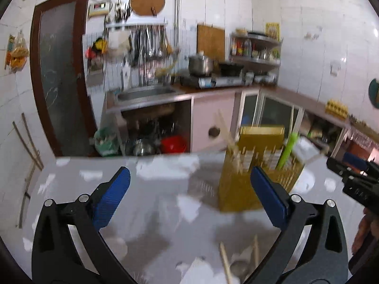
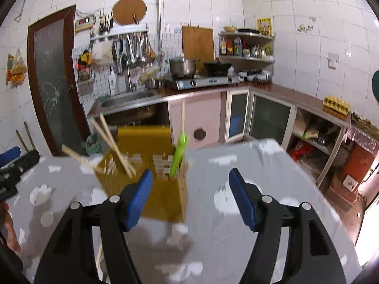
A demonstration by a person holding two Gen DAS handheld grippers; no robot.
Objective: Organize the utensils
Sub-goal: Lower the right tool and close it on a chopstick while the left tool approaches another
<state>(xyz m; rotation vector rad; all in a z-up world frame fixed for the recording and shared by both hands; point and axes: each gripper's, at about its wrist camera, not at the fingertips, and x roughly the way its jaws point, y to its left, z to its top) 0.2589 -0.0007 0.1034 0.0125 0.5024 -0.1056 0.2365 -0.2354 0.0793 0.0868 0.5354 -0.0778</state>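
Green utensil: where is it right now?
In the right wrist view the green utensil stands tilted in the yellow holder on the table, at its right end; the chopsticks lean at the left.

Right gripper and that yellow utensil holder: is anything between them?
No. In the right wrist view, only bare grey tablecloth separates the open right gripper from the yellow utensil holder.

Open right tool (image 2: 190,197) w/ empty jaws, near yellow holder (image 2: 163,196) w/ chopsticks (image 2: 113,145).

We could read no text anywhere. The meter (image 2: 84,21) on the wall showed red digits, perhaps, too small to make out. The bottles (image 2: 233,46) on the shelf carried labels, all blurred.
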